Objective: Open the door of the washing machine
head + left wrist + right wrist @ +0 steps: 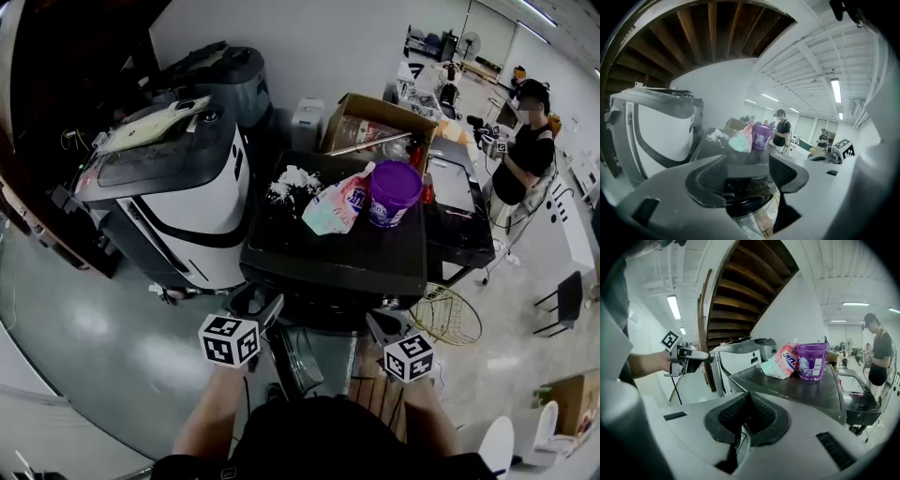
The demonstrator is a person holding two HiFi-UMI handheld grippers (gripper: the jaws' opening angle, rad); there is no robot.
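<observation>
L hand-held gripper (270, 307) jaws apart; R hand-held gripper (377, 326) jaws together; forearms (212, 412) fwd, parallel.

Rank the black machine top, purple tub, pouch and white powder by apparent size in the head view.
1. Black machine top, by far the largest.
2. Pouch and purple tub: too alike to separate.
3. White powder, the smallest.
</observation>
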